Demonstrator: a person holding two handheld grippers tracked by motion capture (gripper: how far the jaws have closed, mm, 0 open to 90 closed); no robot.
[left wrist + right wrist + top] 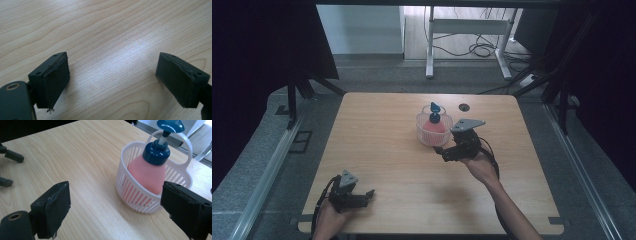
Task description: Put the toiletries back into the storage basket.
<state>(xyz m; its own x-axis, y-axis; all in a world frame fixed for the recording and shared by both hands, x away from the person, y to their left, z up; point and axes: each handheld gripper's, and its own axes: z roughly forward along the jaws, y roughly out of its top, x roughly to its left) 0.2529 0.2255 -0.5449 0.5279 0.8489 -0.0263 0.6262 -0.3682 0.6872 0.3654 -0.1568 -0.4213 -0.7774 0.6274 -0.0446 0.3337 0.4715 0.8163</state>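
Standing upright inside a white slatted basket [135, 192] is a pink pump bottle [147, 173] with a dark blue collar and a blue pump head [170, 125]. The basket sits on the far half of the wooden tabletop [387, 150], a little right of its middle, and a thin white handle arches over the bottle's neck. In the high view the bottle [434, 123] fills most of the basket [424, 132], and a small dark round hole [464, 107] in the tabletop lies just beyond it to the right.

The right gripper [447, 152] is close against the basket's near right side, held by a hand [482, 167] whose forearm runs in from the bottom edge. Its fingers [53, 208] are spread wide and grasp nothing; in the right gripper view the basket lies beyond them, nearer the right-hand finger, which overlaps the basket's lower edge in the picture. Whether that finger touches the basket cannot be told.

The left gripper [364, 196] is well apart from the basket, low at the near left corner of the tabletop, with its hand [329, 217] at the bottom edge. In the left gripper view its fingers [56, 80] are also released, standing far apart over bare wood grain with nothing between them.
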